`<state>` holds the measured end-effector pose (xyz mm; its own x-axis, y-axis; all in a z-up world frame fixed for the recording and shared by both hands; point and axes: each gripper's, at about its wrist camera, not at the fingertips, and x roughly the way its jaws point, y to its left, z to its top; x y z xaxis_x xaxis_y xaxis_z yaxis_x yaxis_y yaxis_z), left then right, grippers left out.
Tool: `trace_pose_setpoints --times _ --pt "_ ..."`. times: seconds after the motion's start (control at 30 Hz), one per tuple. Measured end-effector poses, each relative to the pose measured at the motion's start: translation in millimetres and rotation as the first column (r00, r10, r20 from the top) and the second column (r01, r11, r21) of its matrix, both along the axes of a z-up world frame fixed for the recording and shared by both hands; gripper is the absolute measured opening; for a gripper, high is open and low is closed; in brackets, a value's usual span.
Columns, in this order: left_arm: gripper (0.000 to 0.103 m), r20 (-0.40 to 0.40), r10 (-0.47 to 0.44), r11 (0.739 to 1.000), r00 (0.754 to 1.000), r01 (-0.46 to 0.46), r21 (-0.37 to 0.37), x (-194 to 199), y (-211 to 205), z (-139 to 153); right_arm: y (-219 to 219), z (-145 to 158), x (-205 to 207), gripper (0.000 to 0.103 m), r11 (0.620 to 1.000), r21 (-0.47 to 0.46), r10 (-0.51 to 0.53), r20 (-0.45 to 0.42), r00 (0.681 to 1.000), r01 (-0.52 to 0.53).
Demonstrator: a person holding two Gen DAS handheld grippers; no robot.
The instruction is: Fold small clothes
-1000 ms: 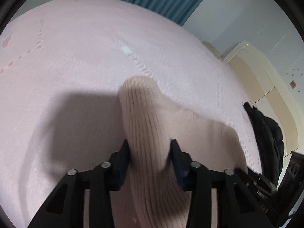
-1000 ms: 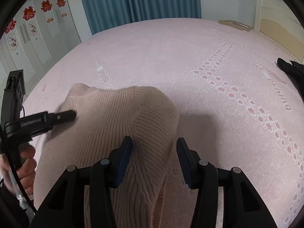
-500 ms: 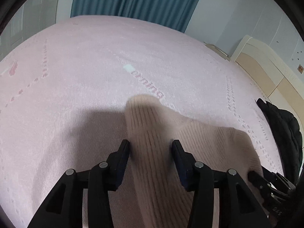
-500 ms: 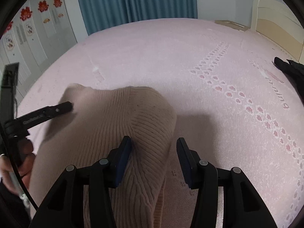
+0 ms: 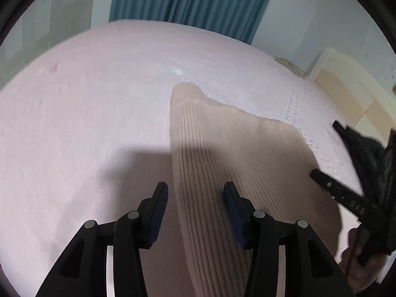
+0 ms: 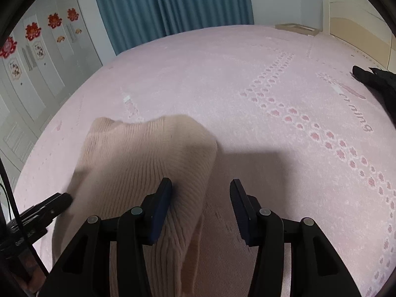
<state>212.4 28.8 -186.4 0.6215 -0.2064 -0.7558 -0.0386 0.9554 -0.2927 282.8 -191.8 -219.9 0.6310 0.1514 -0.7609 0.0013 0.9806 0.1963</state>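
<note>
A beige ribbed knit garment (image 5: 222, 153) lies folded on the pink bed cover (image 5: 86, 123); it also shows in the right wrist view (image 6: 148, 163). My left gripper (image 5: 195, 205) is open, its fingers standing apart over the garment's left edge. My right gripper (image 6: 200, 203) is open over the garment's right edge, its left finger (image 6: 160, 208) above the knit and its right finger above the bed cover. Each gripper's tip shows at the edge of the other's view: the right one (image 5: 326, 185) and the left one (image 6: 57, 203).
A black garment (image 5: 366, 153) lies at the bed's right side, also in the right wrist view (image 6: 376, 84). A cream headboard (image 6: 356, 24) stands behind it. Blue curtains (image 6: 168, 5) and white wardrobe doors (image 6: 32, 59) line the far wall.
Both grippers have let go of the garment and drawn back a little. The knit now lies flatter and further out on the bed.
</note>
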Motion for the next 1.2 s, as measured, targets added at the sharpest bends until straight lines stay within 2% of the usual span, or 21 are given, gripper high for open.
trace_pose_setpoints --times 0.03,0.2,0.33,0.43,0.53,0.6,0.7,0.8,0.9,0.97,1.03,1.1,1.17,1.2 --pt "0.045 0.0 0.005 1.0 1.0 -0.005 -0.007 -2.2 -0.3 -2.6 -1.3 -0.5 -3.6 0.048 1.0 0.0 0.002 -0.003 1.0 -0.002" --pt "0.045 0.008 -0.02 0.999 1.0 0.02 0.05 -3.8 -5.8 1.9 -4.1 5.0 -27.7 0.048 1.0 -0.019 0.023 0.025 0.999 -0.023" --pt "0.053 0.012 -0.033 0.998 0.999 0.032 0.046 -19.6 -2.9 2.2 -4.3 6.2 -45.4 0.048 0.999 -0.03 0.033 0.04 0.999 -0.032" --pt "0.057 0.032 -0.048 0.996 0.998 0.046 0.079 -29.8 -5.4 5.1 -4.7 4.0 -62.5 0.048 0.999 -0.023 0.022 0.026 0.999 -0.022" --pt "0.064 0.033 -0.054 0.998 0.998 0.053 0.046 -52.3 -0.8 6.2 -1.0 4.0 -87.7 0.049 1.0 -0.023 0.015 0.012 1.0 -0.015" --pt "0.064 0.007 -0.064 0.998 0.998 0.064 0.023 -66.8 0.5 2.7 4.9 5.1 -98.4 0.049 0.999 -0.048 0.017 0.009 1.0 -0.017" --pt "0.064 0.014 -0.068 0.995 0.998 0.067 0.077 -89.7 -3.8 5.5 13.0 10.1 -113.5 0.049 0.996 -0.083 0.012 0.012 1.0 -0.011" --pt "0.064 0.029 -0.046 0.993 0.999 0.042 0.109 -114.2 -5.1 18.3 15.7 16.3 -134.4 0.05 0.997 -0.074 0.014 -0.009 1.0 -0.015" --pt "0.065 0.029 -0.024 0.99 0.999 0.02 0.141 -133.8 -5.0 35.9 15.1 34.6 -159.7 0.05 0.994 -0.107 -0.012 0.01 1.0 0.013" --pt "0.072 0.036 -0.035 0.984 0.999 0.028 0.174 -145.7 -8.0 54.7 10.8 55.4 -176.6 0.068 0.994 -0.104 -0.033 0.037 0.999 0.037" --pt "0.074 0.063 -0.021 0.978 0.998 0.007 0.209 -159.7 -11.6 78.4 6.8 77.2 -191.9 0.083 0.993 -0.098 -0.057 0.066 0.996 0.064" --pt "0.08 0.107 -0.001 0.977 0.994 -0.022 0.212 -174.8 -10.9 104.4 4.3 98.0 -204.9 0.088 0.995 -0.081 -0.053 0.093 0.994 0.06" --pt "0.086 0.135 0.001 0.978 0.991 -0.029 0.208 -188.0 -12.9 126.2 1.6 119.7 -217.6 0.099 0.996 -0.073 -0.036 0.117 0.992 0.045" --pt "0.088 0.145 -0.002 0.976 0.989 -0.03 0.216 -194.6 -15.0 137.9 1.9 129.7 -224.5 0.1 0.996 -0.08 -0.034 0.128 0.991 0.044"
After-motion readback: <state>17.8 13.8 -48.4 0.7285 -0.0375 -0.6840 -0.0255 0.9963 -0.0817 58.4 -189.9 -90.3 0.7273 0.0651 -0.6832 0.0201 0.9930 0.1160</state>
